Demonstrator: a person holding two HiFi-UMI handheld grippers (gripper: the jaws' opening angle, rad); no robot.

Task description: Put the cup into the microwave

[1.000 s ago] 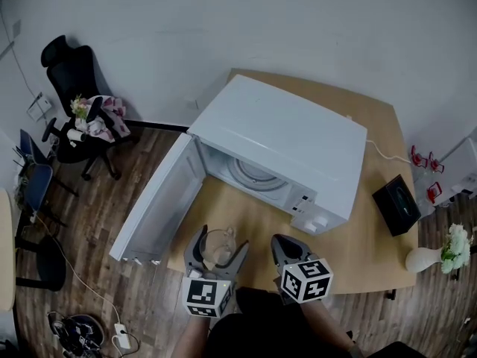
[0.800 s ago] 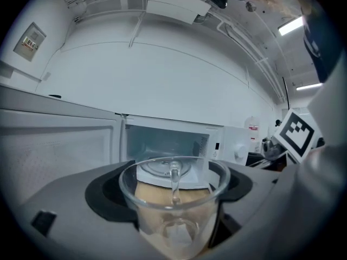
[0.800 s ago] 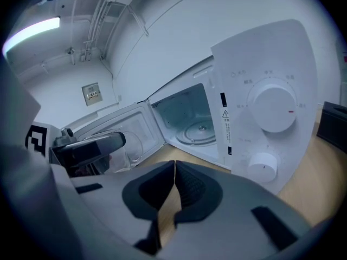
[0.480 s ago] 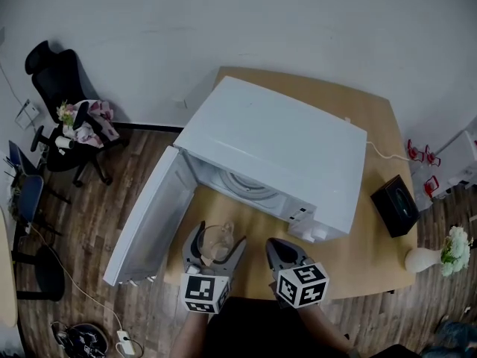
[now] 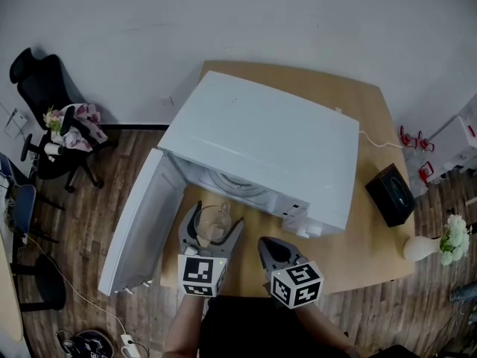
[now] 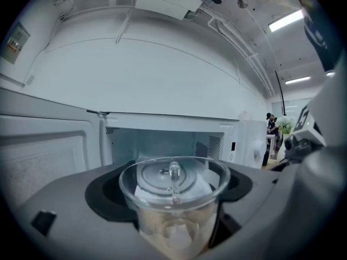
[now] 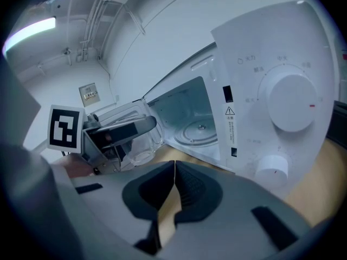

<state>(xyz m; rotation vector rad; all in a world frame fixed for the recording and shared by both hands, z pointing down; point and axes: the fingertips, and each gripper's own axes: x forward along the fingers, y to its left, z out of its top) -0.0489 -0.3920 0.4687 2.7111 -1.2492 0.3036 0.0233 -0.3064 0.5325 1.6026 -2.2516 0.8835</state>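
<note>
A clear glass cup [image 5: 215, 221] [image 6: 174, 205] sits between the jaws of my left gripper [image 5: 212, 222] [image 6: 174, 196], which is shut on it. It is held just in front of the open white microwave [image 5: 261, 151], whose door [image 5: 139, 222] swings out to the left. Through the cup the glass turntable [image 6: 162, 177] shows inside the cavity. My right gripper [image 5: 274, 248] [image 7: 173, 164] is shut with nothing in it, below the microwave's control panel [image 7: 276, 102]. The right gripper view also catches the cup [image 7: 142, 148] in the left gripper [image 7: 116, 134].
The microwave stands on a wooden table [image 5: 358, 252]. A black box [image 5: 391, 194] and a white vase of flowers [image 5: 440, 245] are at the table's right end. An office chair [image 5: 48, 125] stands on the wood floor at the left.
My left gripper has carried the cup a little up and forward towards the microwave opening. The head view has shifted, so the microwave sits lower and more to the left.
</note>
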